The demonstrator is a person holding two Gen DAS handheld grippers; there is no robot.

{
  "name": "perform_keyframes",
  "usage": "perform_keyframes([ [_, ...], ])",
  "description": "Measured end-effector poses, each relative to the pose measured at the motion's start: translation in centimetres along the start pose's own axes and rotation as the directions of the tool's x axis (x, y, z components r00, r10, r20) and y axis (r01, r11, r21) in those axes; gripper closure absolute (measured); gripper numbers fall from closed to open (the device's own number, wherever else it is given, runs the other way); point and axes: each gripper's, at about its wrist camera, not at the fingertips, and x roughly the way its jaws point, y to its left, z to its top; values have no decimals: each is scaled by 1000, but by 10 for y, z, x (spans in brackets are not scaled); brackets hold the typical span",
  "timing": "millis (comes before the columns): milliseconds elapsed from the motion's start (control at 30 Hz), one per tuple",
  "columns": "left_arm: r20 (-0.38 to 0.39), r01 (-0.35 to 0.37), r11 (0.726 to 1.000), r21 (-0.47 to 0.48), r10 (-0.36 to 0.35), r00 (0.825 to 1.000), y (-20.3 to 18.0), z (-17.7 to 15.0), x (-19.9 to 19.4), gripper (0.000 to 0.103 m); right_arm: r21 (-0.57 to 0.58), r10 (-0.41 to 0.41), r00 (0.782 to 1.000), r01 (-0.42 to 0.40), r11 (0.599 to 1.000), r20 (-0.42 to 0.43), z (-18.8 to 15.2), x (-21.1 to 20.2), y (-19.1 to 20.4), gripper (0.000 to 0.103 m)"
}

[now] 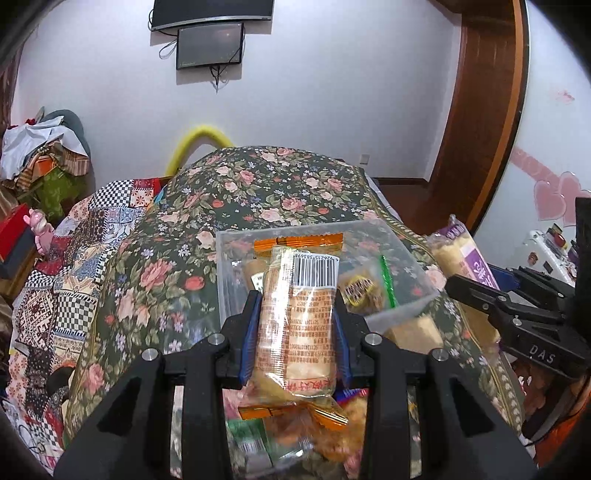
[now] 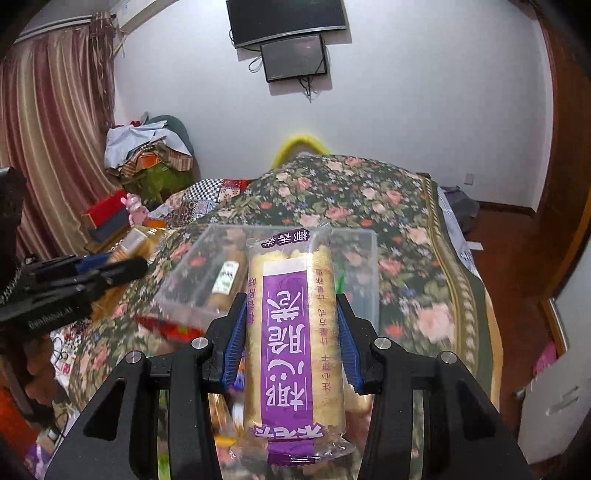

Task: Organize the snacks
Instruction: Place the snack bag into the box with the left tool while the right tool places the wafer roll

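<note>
- Floral bedspread (image 1: 258, 192) — dark green, strewn with pink roses — covers the bed that serves as the work surface; a patchwork quilt (image 1: 92, 229) in checks and tiles lies along its left side.
- Clear plastic bin (image 1: 406, 266) sits on the bedspread in front of both grippers, a few wrapped snacks already lying inside it, among them a small yellow-and-black packet (image 1: 360, 290).
- Left gripper (image 1: 295, 325) is clamped on an orange-trimmed snack pack (image 1: 299, 317), barcode up, held at the bin's near edge; more loose wrappers show, blurred, beneath the tool.
- Right gripper (image 2: 291, 339) is closed around a purple-labelled snack pack (image 2: 291, 332) — a long, pale roll in clear wrap — raised just before the bin (image 2: 369, 258).
- Each tool appears at the edge of the other's view: the right one (image 1: 498, 306) beside the bin's right side, the left one (image 2: 92, 273) off the bin's left corner.
- White wall behind the bed carries a dark curved screen (image 2: 284, 22) with a smaller monitor (image 2: 295, 59) mounted below it, cables dangling.
- Striped pink curtains (image 2: 48, 147) hang at left, next to a heap of clothes and bags (image 2: 147, 155); a yellow hoop (image 1: 199, 144) rises behind the bed.
- Wooden door frame (image 1: 480, 110) and reddish wood floor (image 2: 509, 251) close the scene at right.
</note>
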Motion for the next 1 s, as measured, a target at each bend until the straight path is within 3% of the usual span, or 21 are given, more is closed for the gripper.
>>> perform_keyframes([
  [333, -51, -18, 1000, 2, 18, 999, 15, 19, 52, 68, -19, 26, 999, -26, 999, -34, 26, 56, 14, 61],
  [667, -146, -10, 1000, -3, 10, 989, 29, 18, 101, 68, -38, 27, 990, -32, 999, -137, 33, 110, 21, 62],
  [1000, -186, -9, 1000, -26, 4, 983, 36, 15, 111, 68, -65, 16, 975, -31, 997, -219, 29, 132, 27, 60],
])
